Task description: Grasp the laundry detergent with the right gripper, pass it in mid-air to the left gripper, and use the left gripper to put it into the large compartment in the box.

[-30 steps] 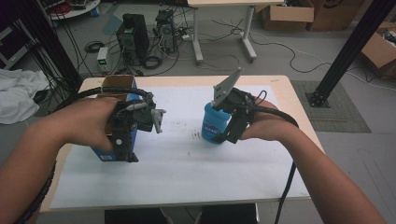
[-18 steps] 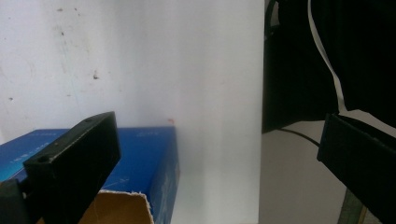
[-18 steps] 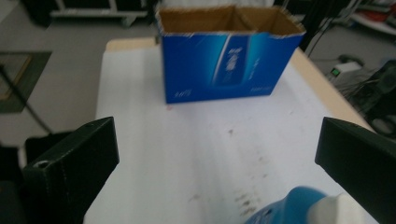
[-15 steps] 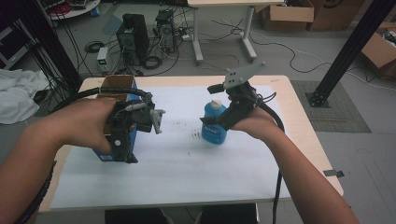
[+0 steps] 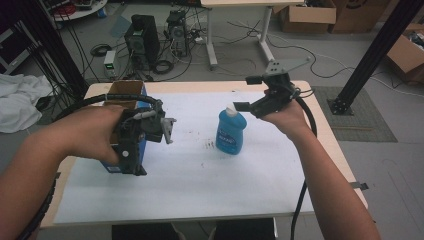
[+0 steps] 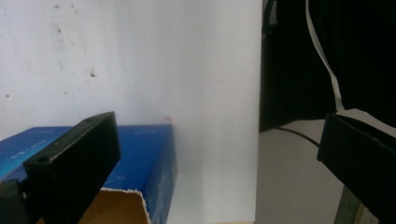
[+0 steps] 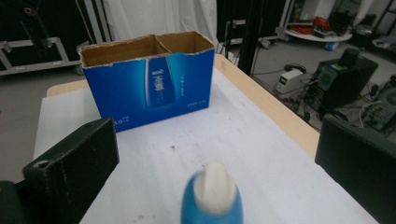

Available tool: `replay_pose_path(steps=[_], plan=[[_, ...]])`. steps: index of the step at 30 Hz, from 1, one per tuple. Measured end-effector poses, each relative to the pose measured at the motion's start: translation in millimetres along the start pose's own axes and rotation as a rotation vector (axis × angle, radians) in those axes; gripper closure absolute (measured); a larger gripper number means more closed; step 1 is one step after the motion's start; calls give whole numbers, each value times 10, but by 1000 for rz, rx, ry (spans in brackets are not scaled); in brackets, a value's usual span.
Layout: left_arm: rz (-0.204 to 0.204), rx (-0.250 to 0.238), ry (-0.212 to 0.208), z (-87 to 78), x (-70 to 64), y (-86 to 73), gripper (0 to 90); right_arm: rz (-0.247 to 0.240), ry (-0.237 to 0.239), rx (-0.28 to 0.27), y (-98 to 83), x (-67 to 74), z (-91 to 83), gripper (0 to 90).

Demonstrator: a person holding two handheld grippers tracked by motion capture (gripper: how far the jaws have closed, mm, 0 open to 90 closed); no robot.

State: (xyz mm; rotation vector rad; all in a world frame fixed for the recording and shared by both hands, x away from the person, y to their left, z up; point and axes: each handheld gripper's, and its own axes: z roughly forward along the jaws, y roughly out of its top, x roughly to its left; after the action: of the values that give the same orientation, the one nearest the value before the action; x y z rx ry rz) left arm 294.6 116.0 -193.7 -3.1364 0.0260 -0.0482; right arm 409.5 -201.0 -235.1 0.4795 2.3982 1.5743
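Note:
A blue bottle [image 5: 230, 132] with a white cap stands upright on the white table cover [image 5: 200, 180]. My right gripper [image 5: 247, 92] hovers open just above and to the right of the cap, touching nothing. In the right gripper view the cap [image 7: 215, 186] sits low between the wide-apart jaws [image 7: 214, 140]. An open-topped blue cardboard box [image 5: 125, 91] stands at the table's left, also in the right gripper view [image 7: 149, 88]. My left gripper [image 5: 131, 162] is held over the box's near end, pointing down. It is open [image 6: 217, 135], with a box corner [image 6: 140, 163] under its left jaw.
The table's wooden edge [image 5: 325, 125] runs close behind my right hand. Beyond the table, computer cases [image 5: 142, 37], cables, a desk leg [image 5: 212, 35] and cardboard boxes [image 5: 310, 15] crowd the floor. A black post [image 5: 370, 55] rises at the right, and a white cloth [image 5: 20, 102] lies at the left.
My right gripper has let go of the blue bottle and risen up and to the right; the bottle now stands free. The left hand and box have stayed put.

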Motion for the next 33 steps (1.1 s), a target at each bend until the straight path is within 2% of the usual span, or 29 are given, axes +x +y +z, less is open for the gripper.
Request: replay_pose_path(steps=[2, 4, 5, 6, 7, 10, 11, 13, 18, 23, 24, 26, 27, 32, 33], plan=[[4, 1, -1, 0, -1, 12, 1, 5, -11, -6, -37, -22, -46, 0], [5, -3, 0, -1, -1, 22, 0, 17, -29, -9, -147, -47, -190, 0], [8, -2, 0, -4, 3, 27, 0, 17, -29, -9, -147, -47, -190, 0], [10, -3, -1, -2, 5, 31, 1, 22, -34, -10, -236, -43, -286, 0], [12, 1, -1, -2, 8, 34, 1, 22, -34, -10, -236, -43, -286, 0], [15, 6, -2, 9, 20, 42, 0, 26, -54, 0, -388, -19, -420, 0], [13, 10, -2, 8, 23, 47, 1, 33, -71, 5, -514, 4, -510, 0], [16, 5, -2, 5, 26, 53, 0, 35, -72, 4, -560, 11, -534, 0], [23, 1, -3, 23, 29, 74, 1, 65, -90, -5, -890, 73, -628, 0], [23, 0, -6, 39, 24, 83, 1, 91, -88, -7, -1129, 127, -588, 0], [23, -1, -6, 42, 24, 82, 0, 98, -86, -4, -1224, 145, -538, 0], [18, -4, -6, 42, 25, 83, 0, 100, -86, -3, -1254, 150, -519, 0], [20, -3, -6, 40, 24, 86, 0, 113, -77, -9, -1327, 153, -462, 0], [30, -3, -7, 26, 2, 106, 1, 123, -71, -14, -1451, 154, -324, 0], [30, -2, -5, 19, 2, 111, 0, 129, -71, -12, -1504, 148, -237, 0]])
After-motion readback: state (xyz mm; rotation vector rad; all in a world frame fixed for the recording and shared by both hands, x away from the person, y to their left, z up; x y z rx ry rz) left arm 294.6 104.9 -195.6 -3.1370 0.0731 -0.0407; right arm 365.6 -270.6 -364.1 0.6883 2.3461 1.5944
